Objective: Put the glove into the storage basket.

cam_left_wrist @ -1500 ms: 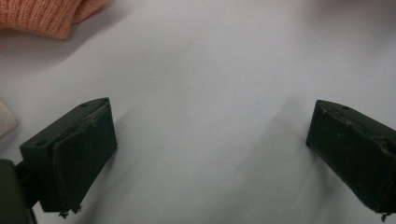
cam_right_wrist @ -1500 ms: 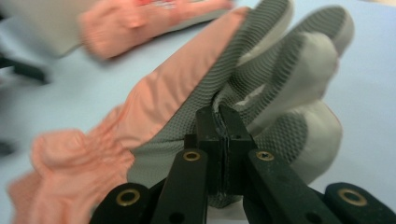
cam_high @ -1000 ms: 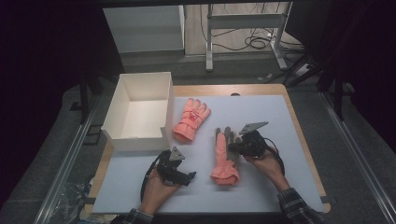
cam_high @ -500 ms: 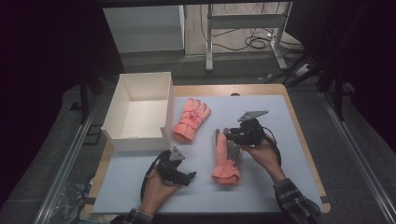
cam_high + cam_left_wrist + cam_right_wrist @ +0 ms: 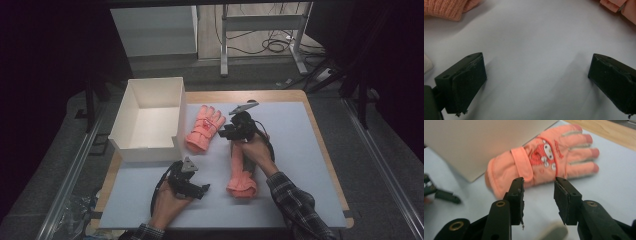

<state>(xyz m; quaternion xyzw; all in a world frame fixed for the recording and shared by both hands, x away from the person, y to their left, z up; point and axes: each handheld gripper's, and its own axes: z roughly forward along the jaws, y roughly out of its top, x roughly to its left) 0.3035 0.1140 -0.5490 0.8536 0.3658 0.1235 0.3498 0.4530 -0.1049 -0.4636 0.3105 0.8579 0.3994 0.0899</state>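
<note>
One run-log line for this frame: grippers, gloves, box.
left gripper: open, empty | right gripper: open, facing far glove | near glove: under right forearm | box: empty

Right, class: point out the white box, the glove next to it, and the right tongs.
White box [image 5: 172,115], high view, on its right wall.
Glove [image 5: 541,155], right gripper view, on the back of the hand.
Right tongs [image 5: 539,195], right gripper view, midway between the tips.

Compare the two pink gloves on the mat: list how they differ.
The far glove lies beside the white box, uncovered, its fingers spread away from the person. The near glove lies mid-mat, partly under the person's right hand; its knit cuff points toward the person. Both are salmon-pink.
</note>
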